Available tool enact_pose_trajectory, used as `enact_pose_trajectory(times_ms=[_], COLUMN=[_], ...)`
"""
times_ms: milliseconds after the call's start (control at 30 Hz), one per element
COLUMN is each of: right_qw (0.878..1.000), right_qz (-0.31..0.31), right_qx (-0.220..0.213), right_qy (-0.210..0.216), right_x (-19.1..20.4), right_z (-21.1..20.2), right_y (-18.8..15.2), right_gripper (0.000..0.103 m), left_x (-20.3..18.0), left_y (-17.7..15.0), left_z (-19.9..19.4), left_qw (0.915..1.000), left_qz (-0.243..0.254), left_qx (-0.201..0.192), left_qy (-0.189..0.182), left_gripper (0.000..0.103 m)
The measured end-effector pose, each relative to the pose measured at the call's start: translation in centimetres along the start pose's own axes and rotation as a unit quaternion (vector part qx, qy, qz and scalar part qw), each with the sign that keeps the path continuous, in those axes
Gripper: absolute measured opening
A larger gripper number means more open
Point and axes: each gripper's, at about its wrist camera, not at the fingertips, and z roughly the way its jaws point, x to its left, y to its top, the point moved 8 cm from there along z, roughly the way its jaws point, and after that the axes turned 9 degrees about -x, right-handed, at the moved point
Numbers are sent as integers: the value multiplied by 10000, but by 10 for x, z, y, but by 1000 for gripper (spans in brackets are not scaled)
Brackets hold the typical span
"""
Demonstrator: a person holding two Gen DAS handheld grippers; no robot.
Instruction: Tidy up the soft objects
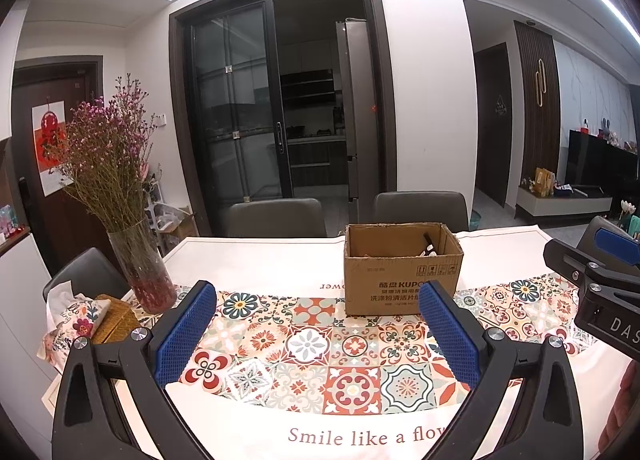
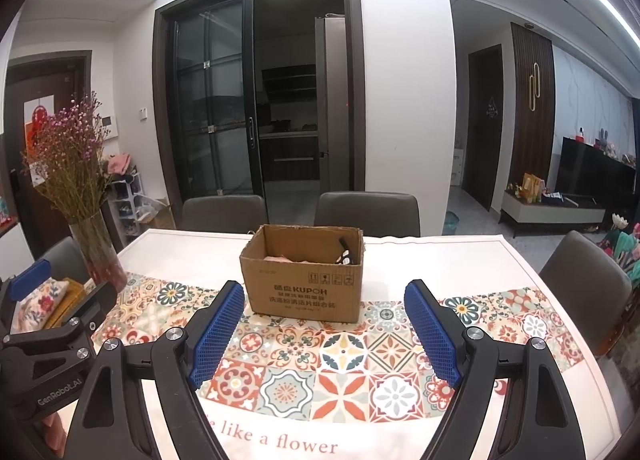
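On the tabletop (image 2: 440, 256), mid-runner, sits an open cardboard box (image 2: 304, 292) with something pinkish and soft-looking inside (image 2: 280, 258) plus a dark item at its right wall (image 2: 346, 254); can't identify either. Left tongs (image 1: 318, 334) spread wide, nothing between the pads. Right tongs (image 2: 324, 334) also spread, empty, box roughly centred ahead of them.

Only other soft-looking thing in view: a floral fabric tissue pouch (image 1: 78, 318) at the left edge, resting by a woven yellow-brown box (image 1: 114, 316), just beside the glass vase (image 1: 144, 272) of dried flowers.

Risks, judged from layout:
- Reaching for the pouch with the left tongs passes close to the vase; a bump could tip it, it looks tall and narrow.
- Pouch is limp, a shallow pinch may slip or pull only the tissue out.
- Box is light and unanchored, so a drop-in that clips the rim could shove it along the runner.
- Tongs sit near each other; crossing paths could collide.
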Motion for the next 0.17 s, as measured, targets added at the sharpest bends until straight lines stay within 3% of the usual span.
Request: enact_pose_trajectory(times_ms=[167], right_qw=[10000], right_qz=[-8], right_qx=[-7], right_qy=[-2], right_x=[0], right_z=[0], right_y=[-1], right_gripper=[83], left_x=[0], left_y=[0], left_z=[0], left_qw=[10000], left_qz=[2], left_qx=[-7], left_qy=[4], left_gripper=[103])
